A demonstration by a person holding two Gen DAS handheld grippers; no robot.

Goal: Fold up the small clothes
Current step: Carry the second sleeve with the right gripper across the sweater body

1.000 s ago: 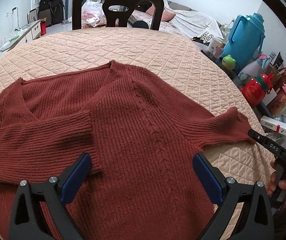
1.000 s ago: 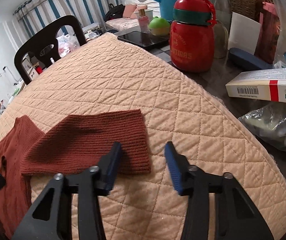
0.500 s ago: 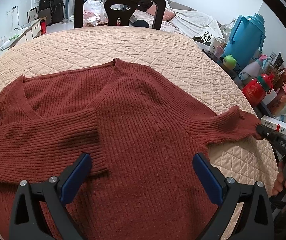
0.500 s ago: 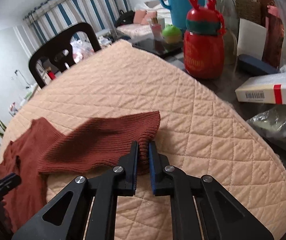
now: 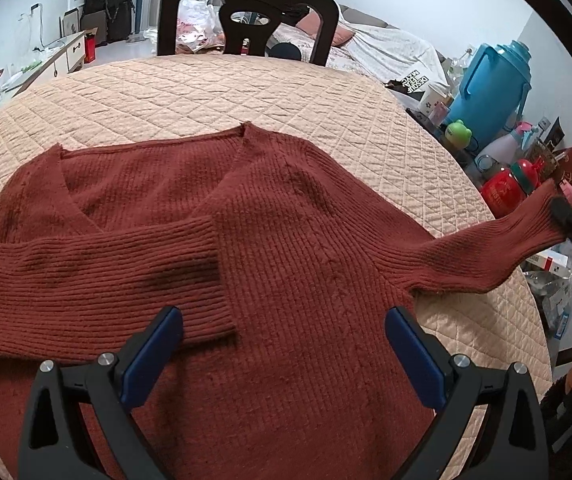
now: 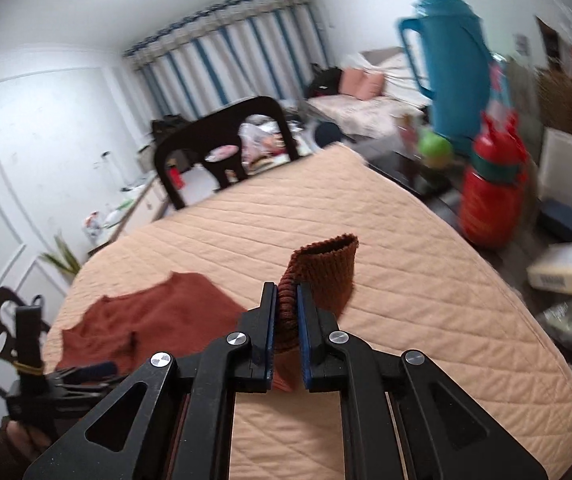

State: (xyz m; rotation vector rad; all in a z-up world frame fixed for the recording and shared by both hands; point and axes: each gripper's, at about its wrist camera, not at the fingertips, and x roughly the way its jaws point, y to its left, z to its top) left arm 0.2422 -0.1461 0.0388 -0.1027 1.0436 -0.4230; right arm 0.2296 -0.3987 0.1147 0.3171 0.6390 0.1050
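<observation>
A rust-red ribbed knit sweater lies flat on the quilted peach table cover, its V-neck toward the far side. Its left sleeve is folded across the chest. My left gripper is open and empty, hovering over the lower body of the sweater. My right gripper is shut on the cuff of the right sleeve and holds it lifted off the table; in the left wrist view this sleeve stretches up to the right. The sweater body also shows in the right wrist view.
A dark chair stands at the table's far edge. At the right edge are a blue thermos jug, a red bottle, a green toy and a white box. A bed lies beyond.
My right gripper closed on the right sleeve cuff and lifted it off the table. The left gripper stayed open over the sweater, drawing back slightly.
</observation>
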